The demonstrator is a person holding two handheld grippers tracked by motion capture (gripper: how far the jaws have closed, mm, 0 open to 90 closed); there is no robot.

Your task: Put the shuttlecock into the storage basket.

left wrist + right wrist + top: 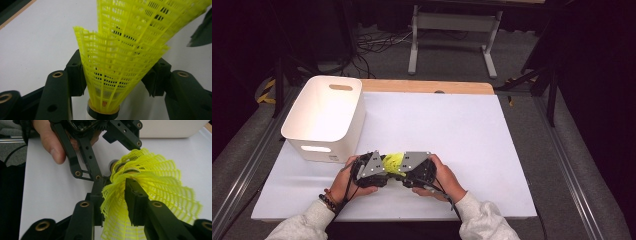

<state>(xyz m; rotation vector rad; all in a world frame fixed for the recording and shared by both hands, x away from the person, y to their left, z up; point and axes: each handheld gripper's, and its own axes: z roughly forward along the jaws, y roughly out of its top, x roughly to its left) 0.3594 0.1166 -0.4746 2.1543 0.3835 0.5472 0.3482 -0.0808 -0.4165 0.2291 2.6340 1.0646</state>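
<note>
Two nested yellow shuttlecocks [394, 162] sit low and left of centre in the high view, between both tools. The left gripper [117, 75] is closed on the lower skirt; the right gripper [113, 202] pinches the other skirt's mesh wall. Judged very light, springy, easily crushed: hold near the stiffer cork [103, 113], gently.

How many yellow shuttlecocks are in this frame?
2, nested together: one shuttlecock clamped by the left gripper, a second shuttlecock stacked into it, its skirt pinched by the right gripper. The bin's visible interior holds none.
</note>
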